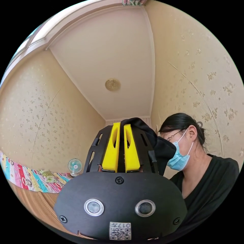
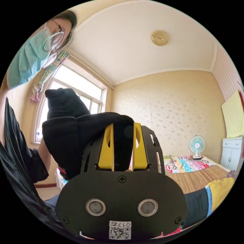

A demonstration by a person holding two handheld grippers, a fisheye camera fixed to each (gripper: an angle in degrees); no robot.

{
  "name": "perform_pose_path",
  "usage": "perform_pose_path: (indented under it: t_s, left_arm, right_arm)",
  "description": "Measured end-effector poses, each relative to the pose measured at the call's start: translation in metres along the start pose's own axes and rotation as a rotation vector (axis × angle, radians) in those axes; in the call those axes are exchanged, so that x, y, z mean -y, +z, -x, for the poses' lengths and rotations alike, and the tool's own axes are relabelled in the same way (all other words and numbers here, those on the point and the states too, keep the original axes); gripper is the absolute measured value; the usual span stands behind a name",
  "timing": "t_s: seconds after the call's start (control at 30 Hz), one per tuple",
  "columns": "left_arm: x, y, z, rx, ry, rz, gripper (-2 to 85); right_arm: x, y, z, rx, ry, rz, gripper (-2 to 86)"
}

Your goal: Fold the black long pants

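Cream wallpaper (image 2: 165, 106) with a faint flower print was seen in both views, under a pale ceiling (image 1: 106, 58) carrying a round gold fitting (image 1: 112, 85). Along the wall a bed (image 2: 200, 178) with a striped mat was shown, with a bright patterned quilt (image 1: 28, 179) on it and a small fan (image 2: 197, 146) standing at its far end. A window (image 2: 76, 91) with a checked curtain was seen in the right gripper view. In the left gripper view, the left gripper (image 1: 121, 128) was pointed upward, and its yellow fingers (image 1: 111, 150) were clamped on a fold of the black long pants (image 1: 155, 142), which was draped off to one side toward a person (image 1: 203, 178) in a black top. In the right gripper view, the right gripper (image 2: 123, 127) was likewise raised, and its yellow fingers (image 2: 139, 147) were pressed against black cloth held between them; the pants were bunched over the fingertips and hung to the side in front of the window. The pants were thus held up in the air between both grippers, close to the person's upper body.
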State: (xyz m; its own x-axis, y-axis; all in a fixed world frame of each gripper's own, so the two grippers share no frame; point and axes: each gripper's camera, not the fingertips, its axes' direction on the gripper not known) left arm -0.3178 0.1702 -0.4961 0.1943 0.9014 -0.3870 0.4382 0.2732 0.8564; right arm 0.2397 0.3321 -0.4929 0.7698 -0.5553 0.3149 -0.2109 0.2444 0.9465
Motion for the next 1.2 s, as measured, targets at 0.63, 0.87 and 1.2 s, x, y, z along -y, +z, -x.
perform_pose_path:
  t_s: [0.63,0.87,1.2]
  left_arm:
    - [-0.065,0.116,0.433,0.638,-0.497,0.554,4.6]
    - [-0.268,0.101,0.465,0.640,-0.663,0.883,7.6]
    - [-0.475,0.049,0.302,0.351,-0.968,1.015,7.6]
  right_arm:
    - [0.031,0.323,-0.183,-0.437,0.048,0.419,6.0]
    - [-0.104,0.403,-0.271,-0.302,0.107,0.895,6.0]
    - [-0.330,0.221,-0.257,-0.076,0.274,1.304,11.3]
